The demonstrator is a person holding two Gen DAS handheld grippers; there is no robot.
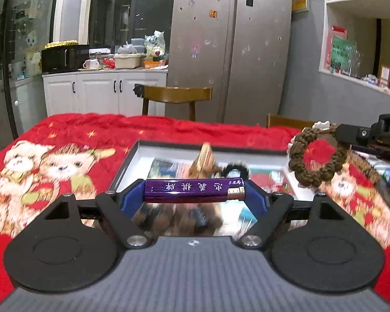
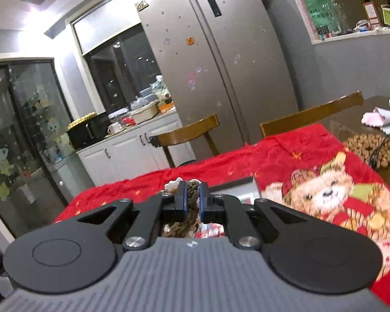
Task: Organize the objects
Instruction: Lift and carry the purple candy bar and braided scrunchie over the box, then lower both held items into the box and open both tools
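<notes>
One purple lighter (image 1: 195,190), glossy, white-lettered, metal-capped.

One purple lighter (image 1: 195,190), one braided bracelet (image 1: 315,156) — two wooden chairs (image 2: 188,131).

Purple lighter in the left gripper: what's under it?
Under the purple lighter, held lengthwise by the left gripper, sits a shallow tray holding a wooden piece and blurred brown items. The lighter and gripper body cover the tray's near part.

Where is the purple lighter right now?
In the left wrist view, the purple lighter lies crosswise, clamped in the left gripper, above the tray on the red blanket.
</notes>
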